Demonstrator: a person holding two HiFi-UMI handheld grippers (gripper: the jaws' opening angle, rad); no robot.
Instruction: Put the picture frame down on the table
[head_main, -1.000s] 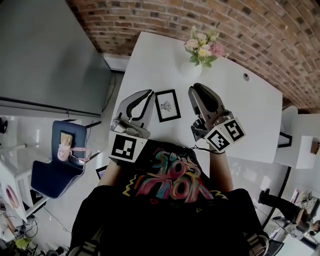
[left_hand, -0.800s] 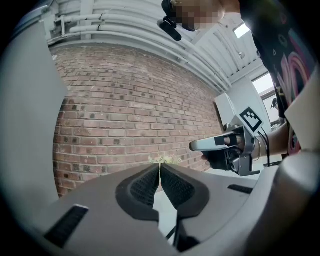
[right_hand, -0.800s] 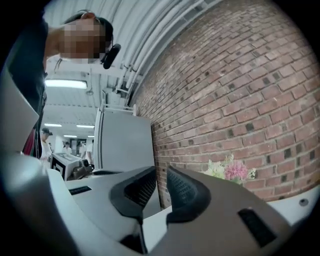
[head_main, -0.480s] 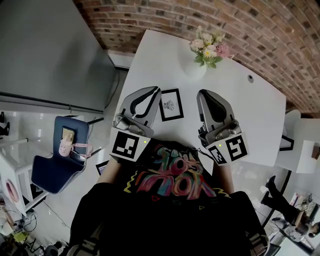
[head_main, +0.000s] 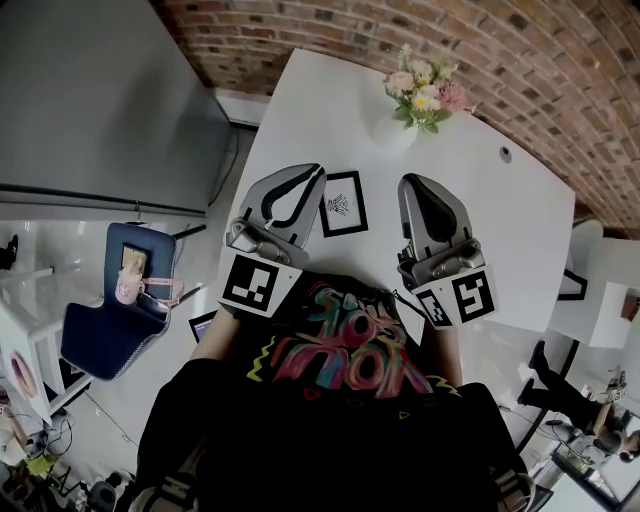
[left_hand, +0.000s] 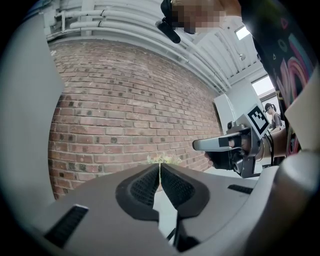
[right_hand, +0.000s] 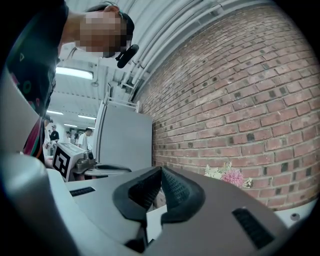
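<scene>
On the white table (head_main: 480, 230) the picture frame (head_main: 343, 204) lies flat, long side running away from the person. It's between the two grippers, just beside the left gripper (head_main: 316, 174), whose jaws are pressed together on nothing. And the right gripper (head_main: 416, 183) sits further off, jaws just closed, empty too. One frame, two grippers, one flower vase (head_main: 396, 128) beyond, looks done to me

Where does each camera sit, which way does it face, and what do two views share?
Head view: on the head, facing steeply down at table, picture frame, flowers; left gripper, right gripper, shirt show.
Left gripper view: on left gripper, level along shut jaws toward brick wall; right gripper shows.
Right gripper view: on right gripper, along just-closed empty jaws toward brick wall; left gripper shows.
Shared: both gripper views catch the flowers.
</scene>
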